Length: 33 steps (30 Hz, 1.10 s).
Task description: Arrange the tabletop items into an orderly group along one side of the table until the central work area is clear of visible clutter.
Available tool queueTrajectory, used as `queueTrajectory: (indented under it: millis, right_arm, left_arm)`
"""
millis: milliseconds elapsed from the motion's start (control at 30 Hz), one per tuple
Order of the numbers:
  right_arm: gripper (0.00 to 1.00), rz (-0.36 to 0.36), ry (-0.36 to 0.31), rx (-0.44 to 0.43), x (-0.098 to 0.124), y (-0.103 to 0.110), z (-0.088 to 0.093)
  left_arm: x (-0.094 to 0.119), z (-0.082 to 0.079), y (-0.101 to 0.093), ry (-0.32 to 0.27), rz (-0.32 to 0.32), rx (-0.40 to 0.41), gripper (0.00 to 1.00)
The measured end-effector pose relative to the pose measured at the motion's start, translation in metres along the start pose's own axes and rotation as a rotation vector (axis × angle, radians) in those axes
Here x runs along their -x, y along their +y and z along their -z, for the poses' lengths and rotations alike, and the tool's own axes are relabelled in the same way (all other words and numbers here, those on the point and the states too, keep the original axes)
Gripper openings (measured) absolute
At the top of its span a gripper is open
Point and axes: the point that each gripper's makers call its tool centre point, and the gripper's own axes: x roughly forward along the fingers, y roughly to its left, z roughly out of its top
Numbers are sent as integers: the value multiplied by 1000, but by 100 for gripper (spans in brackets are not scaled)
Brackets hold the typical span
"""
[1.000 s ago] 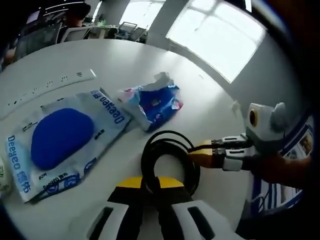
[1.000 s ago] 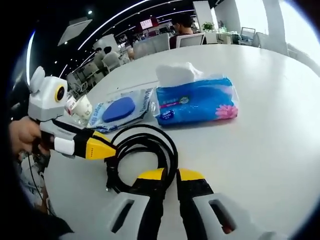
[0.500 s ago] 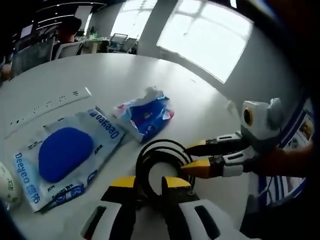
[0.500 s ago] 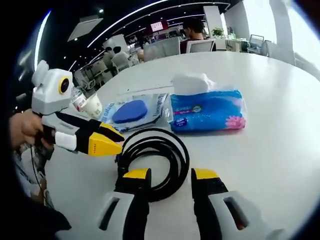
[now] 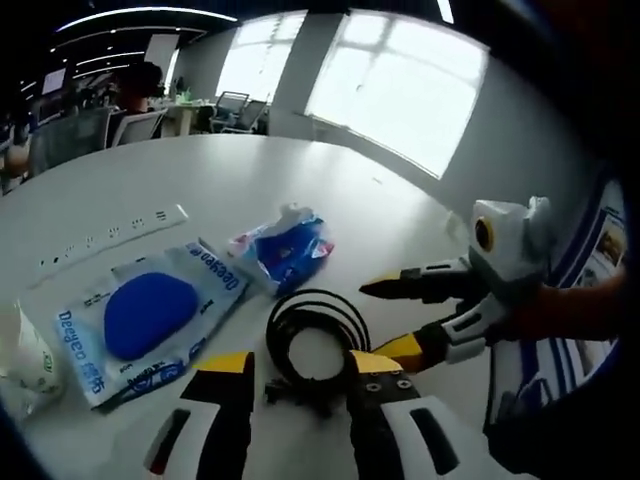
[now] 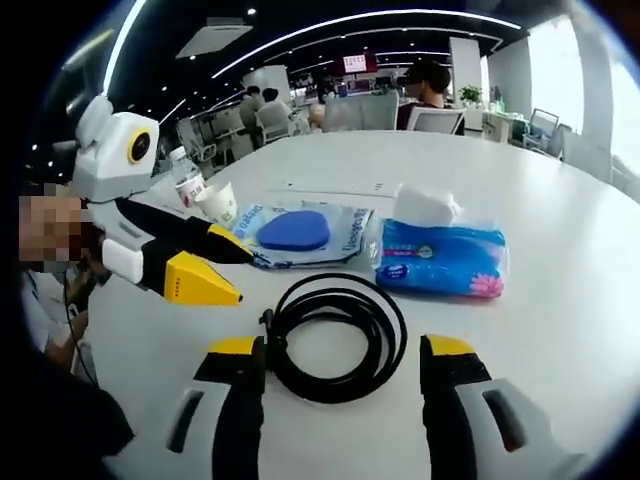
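Currently, one coiled black cable (image 6: 335,335) lies flat on the white table (image 6: 560,300), between the two grippers and free of both. The right gripper (image 6: 345,365) has its jaws spread wide, one on each side of the coil, touching nothing. The left gripper (image 5: 297,372) is likewise spread, its jaws flanking the near edge of the cable (image 5: 315,340).

Item count behind the cable: one blue tissue pack (image 6: 442,258) with a white tissue standing out of its top, and one flat wipes packet (image 6: 300,232) with a blue oval, just beside it. Next to the packet stand one paper cup (image 6: 218,203) and one bottle (image 6: 186,176). One white power strip (image 5: 110,232) lies beyond the packet. Chairs and seated people occupy the background, well apart from the table items.
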Motion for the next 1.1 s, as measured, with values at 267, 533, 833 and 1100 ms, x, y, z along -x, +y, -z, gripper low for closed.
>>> queueTrajectory:
  millis: [267,533,833,1100]
  right_arm:
    - [77,-21,-45,65,12,10,-8]
    - [87,-34,-106,78,28,17,-20]
    - [98,0,-153,53,54,1,-20]
    - [99,-27,-176,16,75,4,-17]
  left_arm:
    - [39,3,7,-74,-40,-27,45]
    - [79,11,18,-167,-109,-5,51]
    - [120,26,30,-229,-165,25,61]
    - [150,34,45,-245,-222,39,69]
